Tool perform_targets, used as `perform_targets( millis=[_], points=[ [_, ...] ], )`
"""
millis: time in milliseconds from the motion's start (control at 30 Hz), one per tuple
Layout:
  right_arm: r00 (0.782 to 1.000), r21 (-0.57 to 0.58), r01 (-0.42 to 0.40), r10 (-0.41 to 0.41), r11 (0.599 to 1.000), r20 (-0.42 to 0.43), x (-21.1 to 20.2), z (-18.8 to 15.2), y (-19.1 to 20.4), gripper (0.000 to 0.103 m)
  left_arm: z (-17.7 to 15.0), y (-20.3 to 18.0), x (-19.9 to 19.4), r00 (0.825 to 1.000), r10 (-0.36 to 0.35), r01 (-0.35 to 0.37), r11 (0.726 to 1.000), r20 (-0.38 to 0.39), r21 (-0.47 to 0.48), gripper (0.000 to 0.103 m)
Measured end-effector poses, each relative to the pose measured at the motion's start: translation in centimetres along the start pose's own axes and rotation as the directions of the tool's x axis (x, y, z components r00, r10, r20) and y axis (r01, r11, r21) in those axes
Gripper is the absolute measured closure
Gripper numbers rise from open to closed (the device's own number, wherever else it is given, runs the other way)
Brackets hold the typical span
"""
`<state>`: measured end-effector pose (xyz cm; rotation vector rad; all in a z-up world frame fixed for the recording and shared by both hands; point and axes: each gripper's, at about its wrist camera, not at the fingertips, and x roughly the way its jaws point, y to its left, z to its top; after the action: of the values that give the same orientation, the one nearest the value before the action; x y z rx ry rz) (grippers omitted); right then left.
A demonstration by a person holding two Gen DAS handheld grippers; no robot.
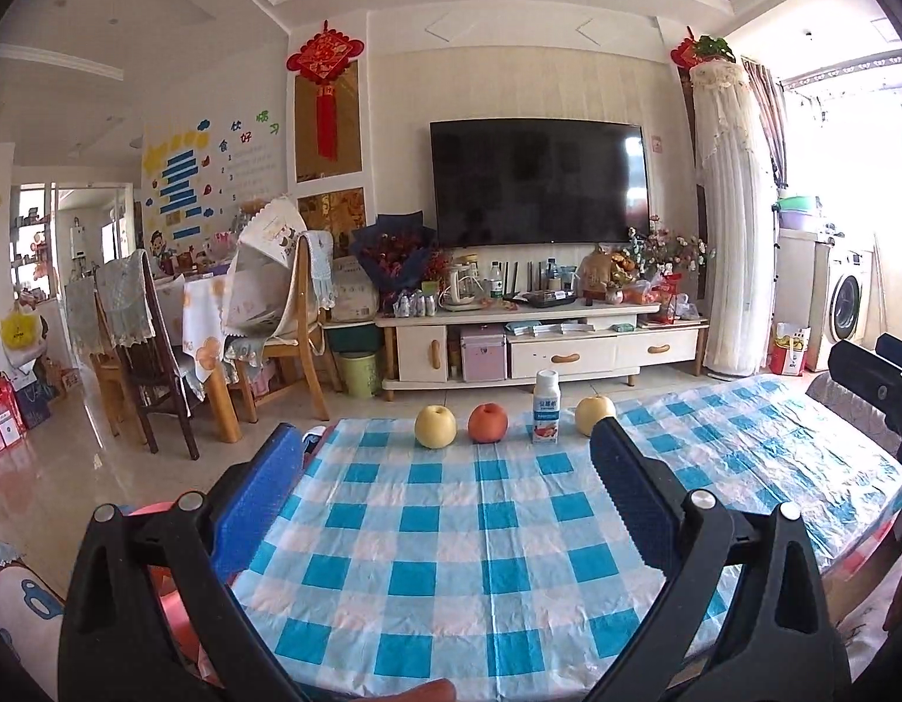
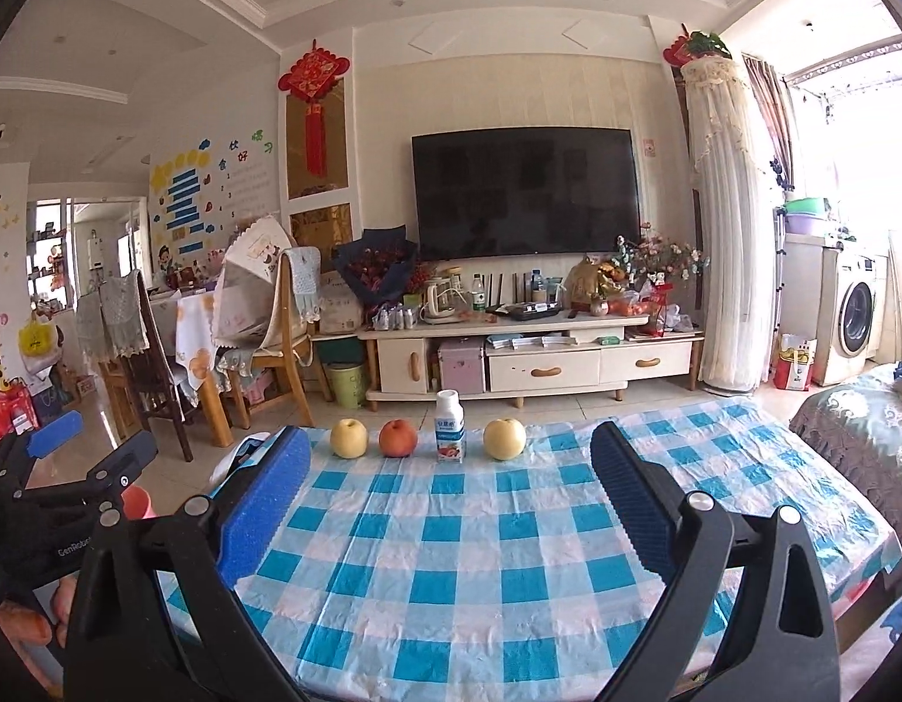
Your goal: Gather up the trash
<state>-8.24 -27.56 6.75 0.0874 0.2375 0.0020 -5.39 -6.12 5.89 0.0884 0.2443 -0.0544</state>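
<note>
A small white drink bottle (image 1: 547, 407) (image 2: 450, 426) with a white cap stands upright at the far edge of a table under a blue-and-white checked cloth (image 1: 451, 556) (image 2: 480, 573). It is in a row with a yellow apple (image 1: 435, 426) (image 2: 348, 438), a red apple (image 1: 488, 423) (image 2: 398, 438) and another yellow apple (image 1: 595, 414) (image 2: 505, 439). My left gripper (image 1: 448, 444) is open over the near part of the table, well short of the row. My right gripper (image 2: 451, 447) is open too, with nothing between its fingers, equally far back. Each gripper shows at the edge of the other's view.
Beyond the table lie a tiled floor, a white TV cabinet (image 1: 539, 345) with a dark screen above, and a green bin (image 1: 357, 373). Wooden chairs (image 1: 287, 316) and a covered dining table stand at the left. A patterned sofa arm (image 2: 860, 427) is at the right.
</note>
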Motion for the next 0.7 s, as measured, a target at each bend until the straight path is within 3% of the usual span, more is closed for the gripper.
perform_targets(
  millis=[367,700],
  points=[
    [0.999,-0.015,0.024,-0.024,1.0,0.034,-1.6,0.1,-0.6,0.007,0.5,-1.0,-1.1,0.999,0.001,-0.002,1.0,0.042,0.015,0.004],
    [1.0,-0.034,0.018,-0.017,0.999,0.02,-0.1,-0.6,0.1,0.006,-0.6,-0.8,1.6,1.0,0.006,-0.006,1.0,-0.002,0.006,0.004]
  ],
)
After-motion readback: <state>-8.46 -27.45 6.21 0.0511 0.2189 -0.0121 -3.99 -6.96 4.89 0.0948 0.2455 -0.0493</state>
